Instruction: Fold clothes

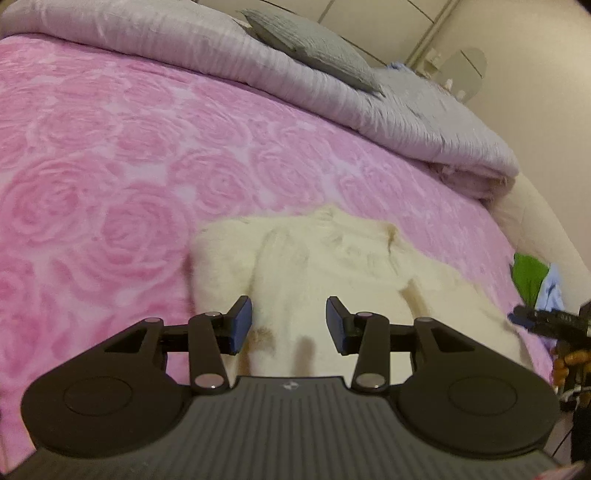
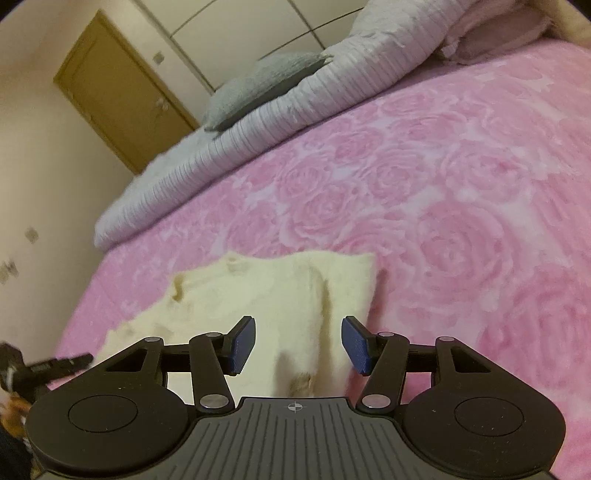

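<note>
Your left tool (image 1: pixel 289 325) and right tool (image 2: pixel 298 345) both hang wide and empty over the cream garment (image 1: pixel 332 266) near the bed's (image 1: pixel 110 166) edge.

We see a bed (image 1: pixel 110 166) under a pink rose-patterned blanket, a rolled pale lilac duvet (image 1: pixel 184 40) along its far side with a grey pillow (image 1: pixel 310 48) on top; cream walls (image 2: pixel 37 147), a brown wooden door (image 2: pixel 122 96) and pale wardrobe panels (image 2: pixel 240 33) stand behind
</note>
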Available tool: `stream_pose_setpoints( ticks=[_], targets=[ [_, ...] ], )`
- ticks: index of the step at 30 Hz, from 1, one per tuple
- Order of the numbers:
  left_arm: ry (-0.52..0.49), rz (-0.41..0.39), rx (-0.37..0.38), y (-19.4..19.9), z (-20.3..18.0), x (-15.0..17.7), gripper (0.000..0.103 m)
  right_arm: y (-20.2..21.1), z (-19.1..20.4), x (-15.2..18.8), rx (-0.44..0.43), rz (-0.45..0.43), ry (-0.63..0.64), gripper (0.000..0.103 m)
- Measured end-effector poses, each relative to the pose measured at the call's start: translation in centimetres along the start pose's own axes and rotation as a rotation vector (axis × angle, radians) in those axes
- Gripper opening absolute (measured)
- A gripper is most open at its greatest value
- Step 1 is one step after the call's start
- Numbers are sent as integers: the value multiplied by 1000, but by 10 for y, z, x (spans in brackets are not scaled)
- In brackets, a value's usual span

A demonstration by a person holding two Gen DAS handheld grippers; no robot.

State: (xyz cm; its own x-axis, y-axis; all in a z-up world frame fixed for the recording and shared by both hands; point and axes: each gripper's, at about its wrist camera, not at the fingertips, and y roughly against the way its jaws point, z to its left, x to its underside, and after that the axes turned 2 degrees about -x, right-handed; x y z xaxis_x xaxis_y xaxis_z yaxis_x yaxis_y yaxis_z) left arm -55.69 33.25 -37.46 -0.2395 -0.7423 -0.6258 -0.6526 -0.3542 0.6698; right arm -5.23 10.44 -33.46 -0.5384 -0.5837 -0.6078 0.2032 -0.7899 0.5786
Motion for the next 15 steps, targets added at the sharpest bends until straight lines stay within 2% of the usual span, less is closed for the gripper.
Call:
stream_pose_setpoints(
  ticks=[1, 2, 6, 7, 8, 9, 10, 12, 15],
  targets=[
    [-11, 6, -3, -3, -1, -1, 38, -7, -1, -2, 3, 15, 8, 45],
    [-20, 12, -7, -6, -3, -1, 38, -13, -3, -2, 7, 31, 9, 43],
    [-33, 20, -10, -16, -7, 2, 37, -31, -5, 0, 27, 70, 26, 43],
    [-49, 17, -5, -18, -9, 3, 36, -33, -4, 2, 22, 72, 38, 40],
    [-78, 9, -6, -18, -11, 5, 34, -34, -1, 3, 22, 69, 63, 30],
    [-119, -6, -19, -17, -15, 7, 16, -34, 4, 6, 31, 62, 102, 15],
    [-166, -23, -36, -16, -19, 8, 6, -34, 9, 8, 41, 52, 145, 13],
    [-224, -61, -46, -9, -24, 9, 6, -29, 21, 13, 69, 22, 246, 11],
    [-202, -142, -35, 9, -16, 7, 6, -13, 34, 14, 95, -79, 351, 10]
  ],
)
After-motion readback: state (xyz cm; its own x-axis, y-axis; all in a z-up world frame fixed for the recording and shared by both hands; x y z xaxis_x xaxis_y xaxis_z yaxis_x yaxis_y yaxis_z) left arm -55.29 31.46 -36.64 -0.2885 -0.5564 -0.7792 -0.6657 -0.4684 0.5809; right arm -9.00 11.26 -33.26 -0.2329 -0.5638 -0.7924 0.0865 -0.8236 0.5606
